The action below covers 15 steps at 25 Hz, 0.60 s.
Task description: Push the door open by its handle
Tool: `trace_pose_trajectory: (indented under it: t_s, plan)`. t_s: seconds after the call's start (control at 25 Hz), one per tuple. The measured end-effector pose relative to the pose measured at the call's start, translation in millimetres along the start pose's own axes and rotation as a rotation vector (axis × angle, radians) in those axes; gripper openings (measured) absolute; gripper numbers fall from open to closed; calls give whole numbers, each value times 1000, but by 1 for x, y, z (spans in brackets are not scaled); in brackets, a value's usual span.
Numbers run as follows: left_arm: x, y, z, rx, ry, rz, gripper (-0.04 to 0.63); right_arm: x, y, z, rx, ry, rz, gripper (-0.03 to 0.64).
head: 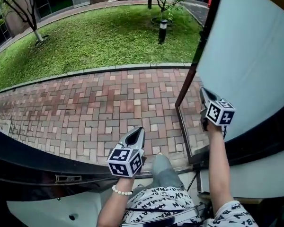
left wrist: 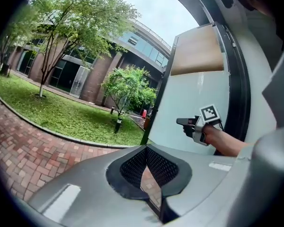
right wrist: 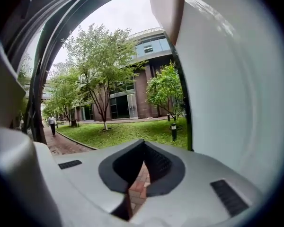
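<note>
The door (head: 248, 56) is a pale frosted panel in a dark frame, swung outward at the right of the head view. It also fills the right side of the left gripper view, door (left wrist: 194, 103), and of the right gripper view, door (right wrist: 227, 79). I cannot make out a handle on it. My right gripper (head: 203, 91) is shut with nothing in it and lies close against the door's inner face; whether it touches I cannot tell. The left gripper (head: 140, 129) hangs shut and empty over the threshold, apart from the door.
Red brick paving (head: 94, 108) lies beyond the dark threshold (head: 33, 160), then a curb and lawn (head: 99, 37) with a bollard lamp (head: 163, 30) and trees. My knee (head: 164, 170) is at the sill. A person (right wrist: 52, 124) walks far off.
</note>
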<state>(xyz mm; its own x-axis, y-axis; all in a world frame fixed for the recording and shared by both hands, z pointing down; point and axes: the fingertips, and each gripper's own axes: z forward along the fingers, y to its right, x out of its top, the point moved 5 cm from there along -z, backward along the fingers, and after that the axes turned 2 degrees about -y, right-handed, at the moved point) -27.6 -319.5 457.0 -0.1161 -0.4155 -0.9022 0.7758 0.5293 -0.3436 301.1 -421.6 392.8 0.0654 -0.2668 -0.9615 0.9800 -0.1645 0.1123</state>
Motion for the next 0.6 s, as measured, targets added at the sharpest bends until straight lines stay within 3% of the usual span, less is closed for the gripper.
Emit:
trace_pose_trajectory:
  t_s: [0.24,0.6]
  plan:
    - [-12,20,-58,34,31,-18,0,-50,-66,-94,88,-34,-14,0]
    - [-47,62,-99,58,32,-4,0,-106,-113,-197,162,-75,-42,0]
